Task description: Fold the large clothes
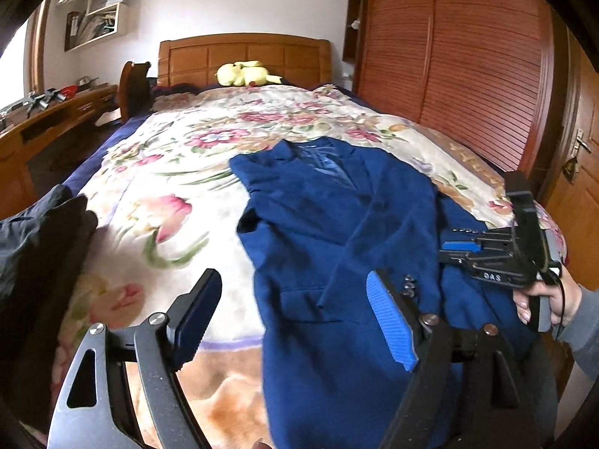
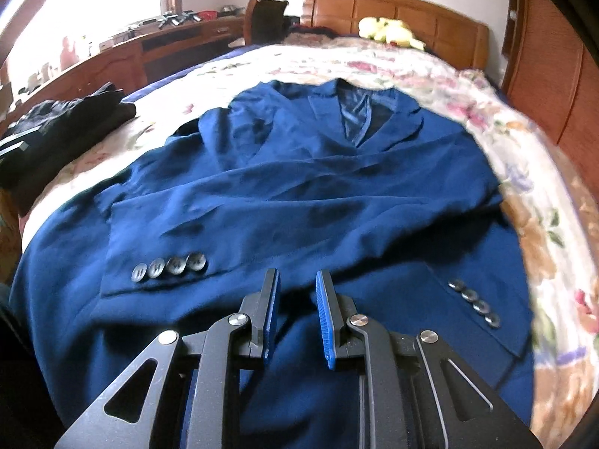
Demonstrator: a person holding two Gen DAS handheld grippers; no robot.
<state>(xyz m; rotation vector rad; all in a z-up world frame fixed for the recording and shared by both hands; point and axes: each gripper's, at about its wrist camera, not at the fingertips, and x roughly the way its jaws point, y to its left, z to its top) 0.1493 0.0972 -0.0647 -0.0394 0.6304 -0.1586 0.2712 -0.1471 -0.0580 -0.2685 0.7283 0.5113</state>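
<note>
A blue suit jacket (image 1: 329,232) lies face up on the floral bedspread (image 1: 179,172), collar toward the headboard, both sleeves folded across its front. It also fills the right wrist view (image 2: 299,187), where one cuff with several buttons (image 2: 168,266) lies left and the other cuff (image 2: 473,307) lies right. My left gripper (image 1: 295,318) is open wide above the jacket's lower left edge, holding nothing. My right gripper (image 2: 297,310) is partly open, with a narrow gap, just above the jacket's hem; it shows in the left wrist view (image 1: 460,247) over the jacket's right side.
A folded black garment (image 2: 63,127) lies at the bed's left edge and also shows in the left wrist view (image 1: 33,247). A yellow plush toy (image 1: 245,73) sits by the wooden headboard. A wooden desk (image 1: 45,119) stands left, a wardrobe (image 1: 449,56) right.
</note>
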